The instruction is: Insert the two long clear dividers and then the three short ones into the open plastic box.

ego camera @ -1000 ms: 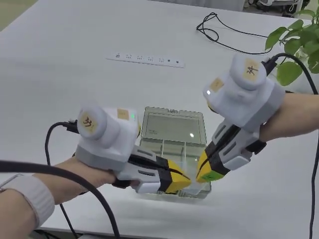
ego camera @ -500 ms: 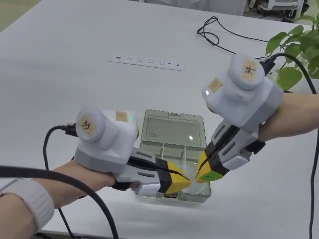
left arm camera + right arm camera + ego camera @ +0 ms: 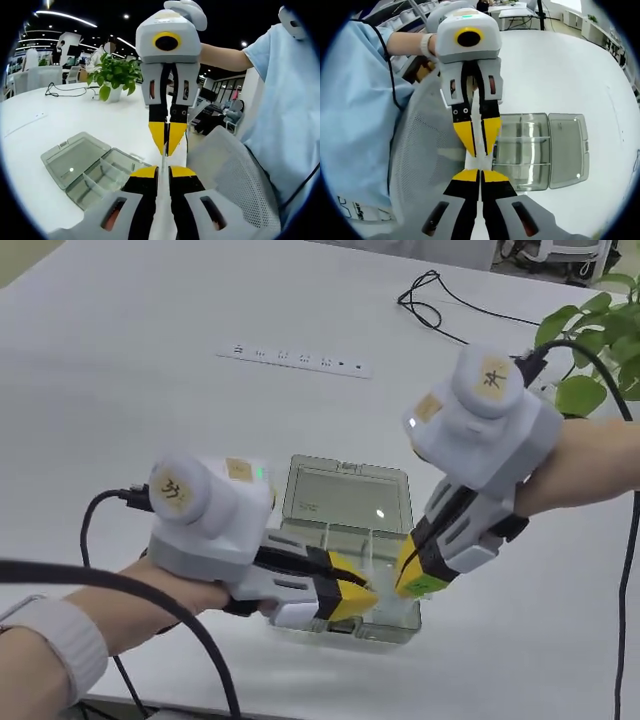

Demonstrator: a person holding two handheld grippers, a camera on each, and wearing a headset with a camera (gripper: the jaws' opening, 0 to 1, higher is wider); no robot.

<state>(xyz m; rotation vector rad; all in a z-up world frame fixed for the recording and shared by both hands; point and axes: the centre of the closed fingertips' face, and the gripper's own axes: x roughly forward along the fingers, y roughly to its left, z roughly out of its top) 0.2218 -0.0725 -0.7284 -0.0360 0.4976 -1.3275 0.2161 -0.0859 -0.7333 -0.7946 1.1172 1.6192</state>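
A thin clear plastic divider (image 3: pixel 163 159) stands edge-up, its length spanning from the left gripper (image 3: pixel 164 171) to the right gripper (image 3: pixel 480 173). Each gripper's jaws are clamped on one end. It is held over the open clear plastic box (image 3: pixel 345 498), which has clear partitions (image 3: pixel 525 137) inside.

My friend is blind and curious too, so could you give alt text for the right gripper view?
Two yellow-tipped hand-held tools, the right tool from below and the left tool from above, meet tip to tip, both pinching one thin clear divider. Beside them an open clear box lies on a white table.
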